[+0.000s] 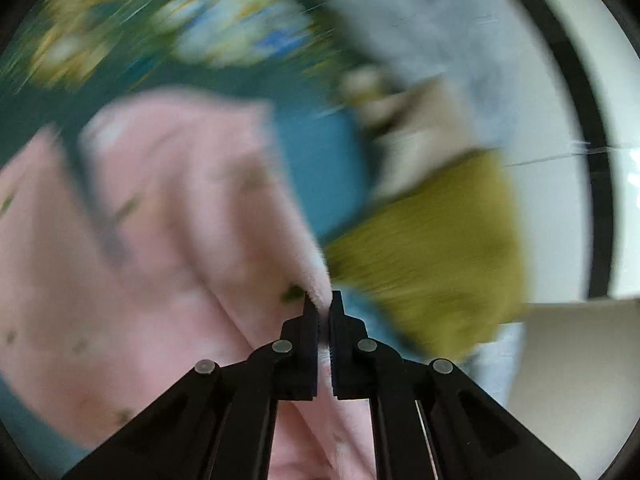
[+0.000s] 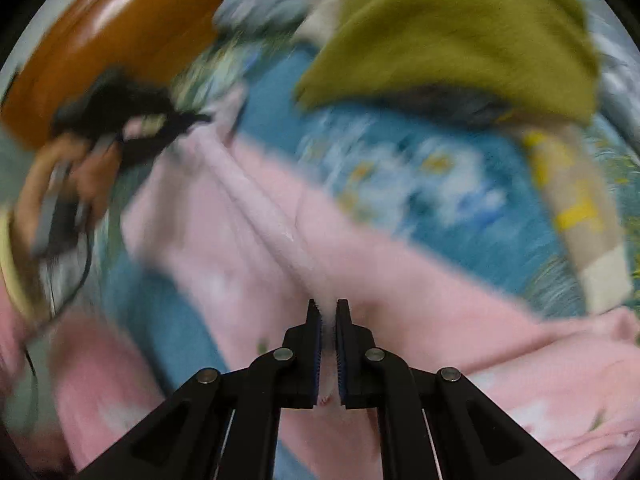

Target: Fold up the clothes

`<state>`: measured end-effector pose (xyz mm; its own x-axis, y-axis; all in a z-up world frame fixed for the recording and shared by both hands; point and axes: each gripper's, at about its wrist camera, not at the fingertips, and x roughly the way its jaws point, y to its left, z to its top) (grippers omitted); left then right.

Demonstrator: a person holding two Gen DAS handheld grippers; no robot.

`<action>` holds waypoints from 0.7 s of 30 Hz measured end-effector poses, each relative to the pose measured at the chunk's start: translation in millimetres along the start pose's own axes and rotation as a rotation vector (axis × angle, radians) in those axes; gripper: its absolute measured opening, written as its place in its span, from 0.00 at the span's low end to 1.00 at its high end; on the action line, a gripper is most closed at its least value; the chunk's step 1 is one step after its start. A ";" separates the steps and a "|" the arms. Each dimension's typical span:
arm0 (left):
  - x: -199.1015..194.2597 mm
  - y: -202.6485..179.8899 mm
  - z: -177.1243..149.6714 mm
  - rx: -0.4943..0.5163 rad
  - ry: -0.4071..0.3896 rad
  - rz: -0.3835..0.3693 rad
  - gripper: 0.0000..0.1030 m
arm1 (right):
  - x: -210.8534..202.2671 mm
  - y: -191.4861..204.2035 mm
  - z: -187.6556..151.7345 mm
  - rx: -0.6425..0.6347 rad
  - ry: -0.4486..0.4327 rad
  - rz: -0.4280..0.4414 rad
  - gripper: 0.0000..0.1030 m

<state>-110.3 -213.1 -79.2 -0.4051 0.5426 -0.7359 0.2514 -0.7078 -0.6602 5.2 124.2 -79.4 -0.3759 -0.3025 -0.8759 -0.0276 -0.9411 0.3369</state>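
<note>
My left gripper (image 1: 323,300) has its jaws nearly together, clamped on a fold of the pink garment (image 1: 168,240) — my right gripper (image 2: 328,308) pinches the same cloth likewise. In the right wrist view, badly blurred, a hand (image 2: 76,176) grips the other gripper's handle.

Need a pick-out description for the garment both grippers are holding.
Start at the blue floral bedspread. The pink garment sprawls across it, pinched by the left gripper and right gripper. It's fleecy pale pink with small dark specks, unlike the olive-green garment piled beyond.
</note>
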 end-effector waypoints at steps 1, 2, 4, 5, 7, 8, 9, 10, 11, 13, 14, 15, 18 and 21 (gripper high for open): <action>-8.8 -18.4 5.6 0.044 -0.029 -0.053 0.03 | -13.6 -2.4 11.7 0.003 -0.055 -0.010 0.06; -23.0 -36.2 9.6 0.092 -0.065 -0.131 0.03 | -29.6 -4.1 23.5 -0.002 -0.114 -0.023 0.06; -50.6 -68.5 16.9 0.182 -0.134 -0.274 0.03 | -62.7 -3.2 40.5 -0.026 -0.233 -0.038 0.06; -58.5 -62.0 17.1 0.188 -0.155 -0.268 0.03 | -74.2 1.5 46.2 -0.044 -0.283 -0.046 0.06; -74.4 -49.1 17.5 0.201 -0.196 -0.255 0.04 | -86.4 12.9 50.7 -0.084 -0.343 -0.051 0.06; -82.4 -42.6 17.7 0.207 -0.216 -0.249 0.04 | -86.4 18.8 48.5 -0.100 -0.339 -0.032 0.06; -90.3 -36.2 17.9 0.213 -0.237 -0.242 0.04 | -80.4 22.6 46.2 -0.109 -0.318 -0.009 0.06; -95.4 -27.3 17.9 0.210 -0.249 -0.225 0.04 | -67.6 27.0 43.0 -0.117 -0.278 0.012 0.06; -81.5 -2.6 16.9 0.150 -0.208 -0.136 0.04 | -48.8 34.3 36.8 -0.123 -0.218 0.027 0.06; -54.7 46.1 14.1 0.031 -0.129 0.034 0.04 | -9.7 46.4 22.3 -0.135 -0.114 0.043 0.06; -48.4 65.9 7.7 -0.016 -0.108 0.070 0.04 | 12.9 52.0 13.4 -0.141 -0.054 0.044 0.06; -42.1 85.7 1.3 -0.063 -0.086 0.105 0.04 | 31.2 56.1 6.0 -0.143 -0.002 0.044 0.06; -42.7 109.7 -10.6 -0.123 -0.078 0.134 0.04 | 62.4 59.9 -8.1 -0.131 0.100 0.044 0.07; -51.1 119.2 -19.6 -0.149 -0.092 0.132 0.04 | 76.7 58.1 -14.5 -0.113 0.156 0.048 0.10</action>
<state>-42.4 -316.4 -123.2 -0.4371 0.4015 -0.8048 0.4319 -0.6912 -0.5794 -11.8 44.1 -132.0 -0.2257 -0.3587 -0.9058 0.0947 -0.9334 0.3461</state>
